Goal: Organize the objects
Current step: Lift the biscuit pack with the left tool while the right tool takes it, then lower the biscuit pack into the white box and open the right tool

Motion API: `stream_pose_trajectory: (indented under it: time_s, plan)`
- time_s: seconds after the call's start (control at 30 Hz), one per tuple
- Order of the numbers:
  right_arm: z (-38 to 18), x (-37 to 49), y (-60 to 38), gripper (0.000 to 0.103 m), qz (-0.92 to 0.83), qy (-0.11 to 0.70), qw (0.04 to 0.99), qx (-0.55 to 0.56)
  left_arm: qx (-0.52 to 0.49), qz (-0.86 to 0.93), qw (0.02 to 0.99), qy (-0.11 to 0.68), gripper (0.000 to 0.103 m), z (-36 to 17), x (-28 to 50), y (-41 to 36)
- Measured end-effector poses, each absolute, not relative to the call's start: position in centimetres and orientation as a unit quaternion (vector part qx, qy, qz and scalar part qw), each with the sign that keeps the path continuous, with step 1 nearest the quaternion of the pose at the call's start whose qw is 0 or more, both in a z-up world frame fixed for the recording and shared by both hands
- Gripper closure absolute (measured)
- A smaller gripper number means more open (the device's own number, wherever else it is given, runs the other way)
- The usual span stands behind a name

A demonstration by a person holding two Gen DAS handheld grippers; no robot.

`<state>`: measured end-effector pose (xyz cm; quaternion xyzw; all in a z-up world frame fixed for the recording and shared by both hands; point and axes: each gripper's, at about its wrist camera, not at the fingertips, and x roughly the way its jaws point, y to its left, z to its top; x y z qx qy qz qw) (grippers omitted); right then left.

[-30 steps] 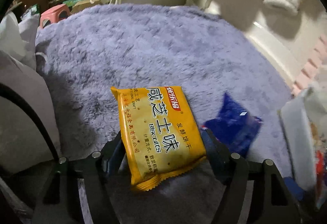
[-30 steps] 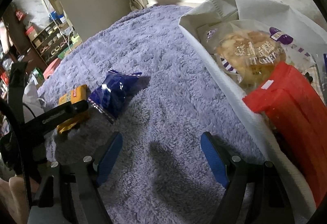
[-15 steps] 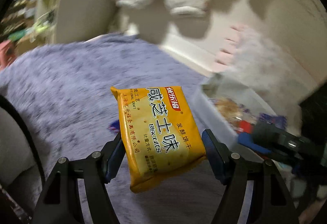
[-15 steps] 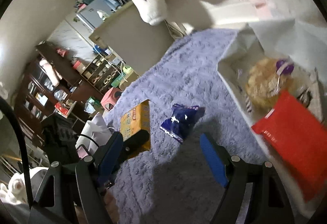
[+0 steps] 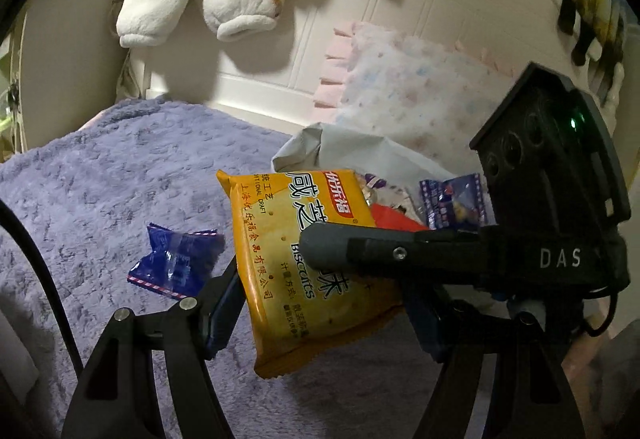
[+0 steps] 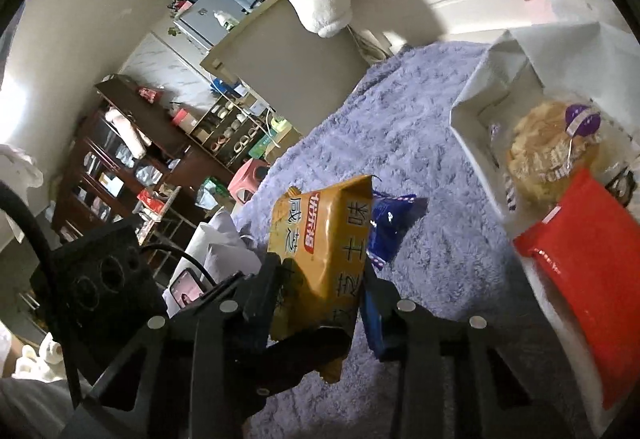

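Observation:
A yellow biscuit packet [image 5: 304,263] hangs in the air above the purple blanket [image 5: 120,179]. My left gripper [image 5: 320,307] is shut on it across its width. My right gripper [image 6: 320,299] comes in from the right; its jaws are closing, with the packet's lower end [image 6: 320,271] pressed between the pads. One right finger [image 5: 360,251] lies across the packet's printed face, and the other is hidden behind it. A blue snack packet [image 5: 176,263] lies on the blanket, seen past the yellow one in the right wrist view [image 6: 388,223].
An open white bag [image 6: 480,143] at the right holds a red packet [image 6: 592,279], a bagged pastry [image 6: 552,147] and a small purple-blue packet [image 5: 452,203]. A pink pillow [image 5: 400,87] leans on the headboard. Shelves [image 6: 120,167] and a pink stool [image 6: 248,179] stand beyond the bed.
My left gripper lifted the yellow packet off the blanket and swung it right toward the white bag. My right gripper rose, met the packet and closed onto it.

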<state>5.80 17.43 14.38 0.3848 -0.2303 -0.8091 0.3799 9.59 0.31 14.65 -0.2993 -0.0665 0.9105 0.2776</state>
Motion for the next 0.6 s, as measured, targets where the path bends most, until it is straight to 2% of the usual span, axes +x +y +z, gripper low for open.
stream_pose_trajectory:
  time_s: [0.2,0.4,0.47,0.6]
  plan:
    - [16.2,6.7,18.2,0.074,-0.827,-0.242,0.372,0.345,-0.286,0.907,0.292,-0.102,0.031,15.8,9.4,0.6]
    - [18.1,7.8,19.9,0.078,-0.865,-0.26,0.299,0.309,-0.29,0.897,0.307,-0.128,0.03,17.0,8.5,2.2]
    - [18.9,8.2,20.6,0.084,-0.88,-0.263,0.264,0.295,-0.289,0.893,0.319,-0.129,0.031,17.2,8.8,2.6]
    - [19.4,8.5,22.2,0.085,-0.895,-0.274,0.22,0.276,-0.268,0.9,0.325,-0.107,0.031,17.7,9.8,3.3]
